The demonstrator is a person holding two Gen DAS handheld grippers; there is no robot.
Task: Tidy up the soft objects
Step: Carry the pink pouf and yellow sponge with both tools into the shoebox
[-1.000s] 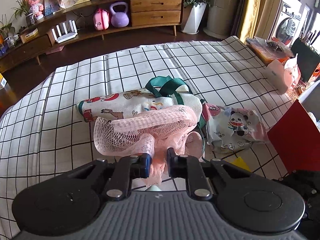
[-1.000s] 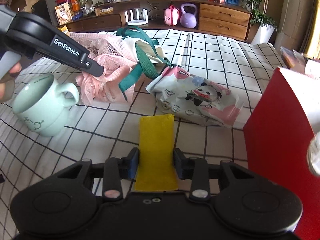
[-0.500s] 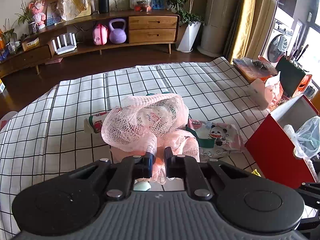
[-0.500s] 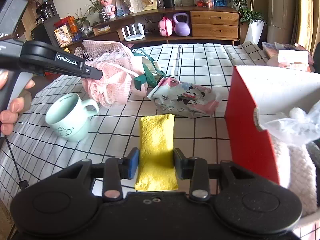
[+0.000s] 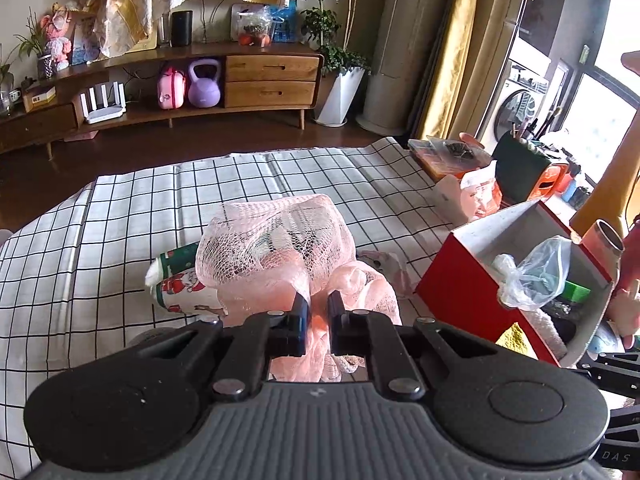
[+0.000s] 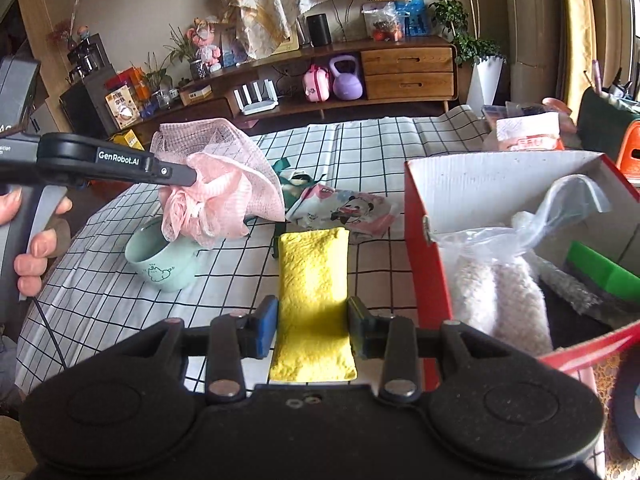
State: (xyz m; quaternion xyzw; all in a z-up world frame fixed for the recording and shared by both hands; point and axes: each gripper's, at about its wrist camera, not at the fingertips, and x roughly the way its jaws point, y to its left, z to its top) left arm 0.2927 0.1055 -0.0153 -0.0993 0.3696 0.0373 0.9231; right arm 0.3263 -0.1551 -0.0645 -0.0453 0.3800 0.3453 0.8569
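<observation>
2 soft things are up off the table right now, 1 in each of my grippers. my left gripper (image 5: 316, 310) is pinched tight on the pink net (image 5: 276, 252), a fluffy mesh bundle. in the right view the net (image 6: 216, 184) hangs in the air above the green cup (image 6: 162, 260), not touching the cloth.

my right gripper (image 6: 312, 320) is squeezed on the yellow sponge (image 6: 312, 280). the sponge sticks out flat past the fingers, just beside the red box (image 6: 420, 240), but not over it yet.

the box is open on top. inside i see a clear bag (image 6: 520, 232), some white fluffy stuff (image 6: 500, 292) and a green block (image 6: 600, 268). so i think the box is where soft things go, and some are in already.

i think the step now is carrying. both things are picked up and need to go in the box.

next, i would move the sponge to the right, over the box wall, then let go. it must go high enough to clear the wall. the net is farther away, so it should come after, so my 2 grippers do not bump. the net is floppy and could catch on the cup or the box edge, so i would lift it well.

a panda pack (image 6: 344, 212) and a printed bag (image 5: 180, 284) lie on the checked cloth (image 5: 120, 208), waiting.
</observation>
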